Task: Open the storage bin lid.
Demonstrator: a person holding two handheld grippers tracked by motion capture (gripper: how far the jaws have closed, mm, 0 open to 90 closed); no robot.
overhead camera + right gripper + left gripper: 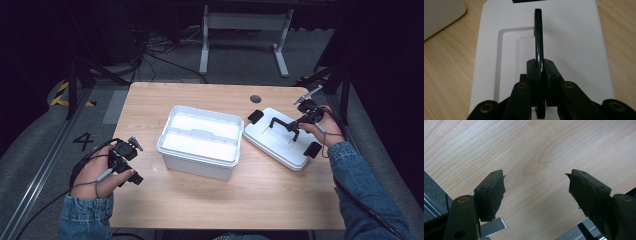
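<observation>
While our left gripper (536,192) hangs spread over bare table (536,150), our right gripper (540,75) pinches the lid's (280,142) black handle (538,37); from above we see the open box (200,140) beside it.

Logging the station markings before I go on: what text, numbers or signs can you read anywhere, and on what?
"4": dark numeral on the grey floor, left of the table.
Yellow-and-black hazard stripes on the floor, no words.
White box, lid, right hand-held gripper: no readable text.
</observation>
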